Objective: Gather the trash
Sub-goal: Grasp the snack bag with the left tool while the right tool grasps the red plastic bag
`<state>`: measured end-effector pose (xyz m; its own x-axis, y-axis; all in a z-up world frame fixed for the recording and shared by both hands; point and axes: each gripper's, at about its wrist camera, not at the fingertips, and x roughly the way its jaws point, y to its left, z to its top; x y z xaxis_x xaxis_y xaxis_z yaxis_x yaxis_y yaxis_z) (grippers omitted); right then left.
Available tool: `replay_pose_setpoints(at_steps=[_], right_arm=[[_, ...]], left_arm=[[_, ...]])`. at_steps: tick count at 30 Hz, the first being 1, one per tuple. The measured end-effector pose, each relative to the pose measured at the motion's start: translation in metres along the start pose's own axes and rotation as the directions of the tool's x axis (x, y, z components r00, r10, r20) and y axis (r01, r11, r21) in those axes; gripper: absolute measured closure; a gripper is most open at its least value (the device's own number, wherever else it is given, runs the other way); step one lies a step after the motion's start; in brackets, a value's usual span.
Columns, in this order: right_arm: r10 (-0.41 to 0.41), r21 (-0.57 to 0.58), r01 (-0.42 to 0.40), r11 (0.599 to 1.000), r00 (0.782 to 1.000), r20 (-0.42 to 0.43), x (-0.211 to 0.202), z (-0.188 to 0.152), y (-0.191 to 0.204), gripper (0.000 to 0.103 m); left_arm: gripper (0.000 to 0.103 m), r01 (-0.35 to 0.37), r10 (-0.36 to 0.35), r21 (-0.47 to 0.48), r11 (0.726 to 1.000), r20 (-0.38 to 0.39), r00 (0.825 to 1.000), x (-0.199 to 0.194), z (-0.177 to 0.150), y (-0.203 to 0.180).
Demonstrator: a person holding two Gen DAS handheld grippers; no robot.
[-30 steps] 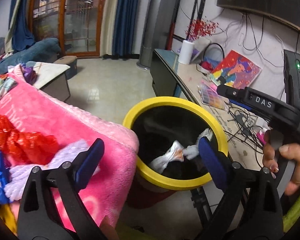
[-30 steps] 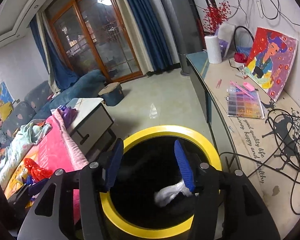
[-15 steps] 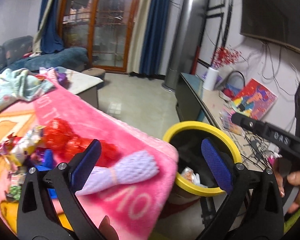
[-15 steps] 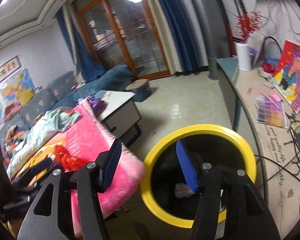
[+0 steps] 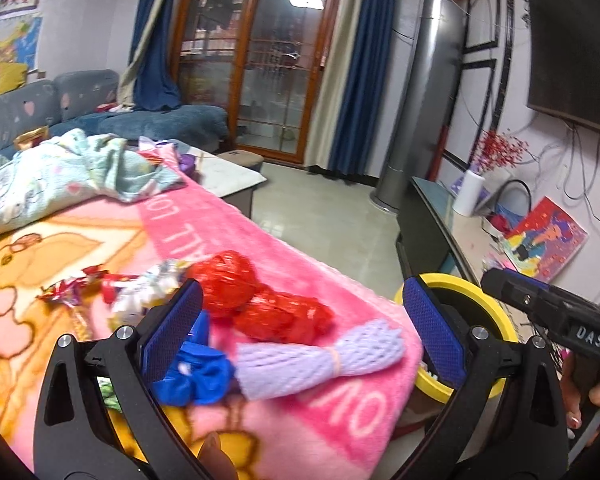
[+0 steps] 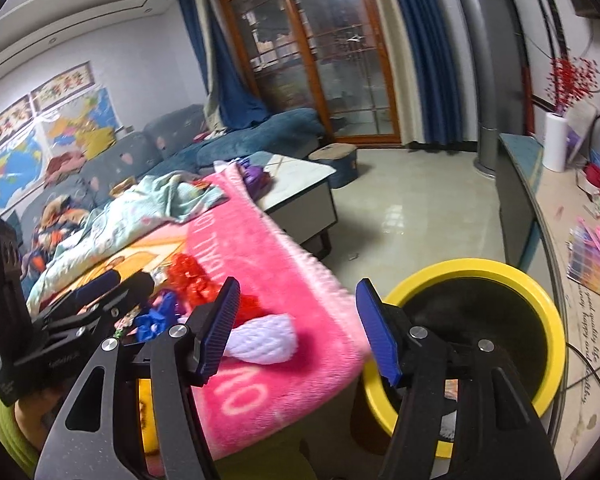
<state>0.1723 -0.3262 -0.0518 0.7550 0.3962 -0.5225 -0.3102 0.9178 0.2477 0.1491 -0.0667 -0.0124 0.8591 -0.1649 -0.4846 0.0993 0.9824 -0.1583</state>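
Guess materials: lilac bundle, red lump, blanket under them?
Lilac bundle: likely foam fruit netting, matte, open mesh, banded at the middle. Red lump: probably thin plastic mesh or film, glossy, crinkled. Blanket: plush fleece, fuzzy nap, printed letters.

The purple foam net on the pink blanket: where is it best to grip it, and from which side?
Probably at the waist of the purple foam net, where a band pinches it thin. It lies flat across the pink blanket, so come from above, jaws closing across its length. The open left gripper is nearest; the red plastic bag crowds its far side.
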Motion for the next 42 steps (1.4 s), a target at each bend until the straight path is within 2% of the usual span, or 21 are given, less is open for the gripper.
replay_pose_setpoints(at_steps=[5,8,13,22,26,32,35,37,39,41,42], right_arm=[[0.035,-0.028,-0.036,0.999,0.999,-0.034,0.011,0.000,0.016,0.044],[0.060,-0.050,-0.063,0.997,0.997,-0.054,0.019,0.002,0.026,0.041],[0.090,-0.096,-0.100,0.990,0.991,-0.101,0.038,0.002,0.046,0.039],[0.093,-0.215,-0.135,0.967,0.976,-0.197,0.089,0.003,0.075,0.031],[0.075,-0.246,-0.137,0.960,0.966,-0.246,0.118,0.002,0.081,0.029],[0.071,-0.237,-0.153,0.959,0.945,-0.319,0.155,0.000,0.080,0.029],[0.092,-0.208,-0.171,0.963,0.935,-0.344,0.165,-0.002,0.077,0.030],[0.108,-0.186,-0.183,0.965,0.930,-0.352,0.168,-0.003,0.075,0.035],[0.134,-0.167,-0.207,0.964,0.920,-0.368,0.171,-0.003,0.074,0.047],[0.147,-0.159,-0.221,0.962,0.914,-0.379,0.172,-0.005,0.074,0.054],[0.152,-0.157,-0.226,0.961,0.912,-0.381,0.172,-0.005,0.075,0.060]], left_arm=[[0.011,-0.037,0.037,-0.033,0.999,0.011,0.999,-0.005,0.002,0.021],[0.011,-0.068,0.069,-0.057,0.996,0.015,0.998,-0.008,0.003,0.036],[0.011,-0.109,0.109,-0.094,0.990,-0.006,0.994,-0.008,0.003,0.059],[0.011,-0.178,0.167,-0.133,0.975,-0.091,0.982,0.003,-0.001,0.106],[0.011,-0.173,0.148,-0.144,0.974,-0.171,0.974,0.018,-0.005,0.123],[0.028,-0.129,0.087,-0.159,0.979,-0.250,0.964,0.040,-0.013,0.133],[0.042,-0.120,0.074,-0.165,0.979,-0.262,0.962,0.045,-0.015,0.133],[0.056,-0.107,0.058,-0.174,0.979,-0.267,0.962,0.048,-0.015,0.134],[0.065,-0.093,0.042,-0.181,0.979,-0.269,0.962,0.049,-0.017,0.133],[0.067,-0.085,0.037,-0.172,0.981,-0.267,0.963,0.049,-0.017,0.131],[0.069,-0.084,0.036,-0.172,0.982,-0.266,0.963,0.049,-0.017,0.131]])
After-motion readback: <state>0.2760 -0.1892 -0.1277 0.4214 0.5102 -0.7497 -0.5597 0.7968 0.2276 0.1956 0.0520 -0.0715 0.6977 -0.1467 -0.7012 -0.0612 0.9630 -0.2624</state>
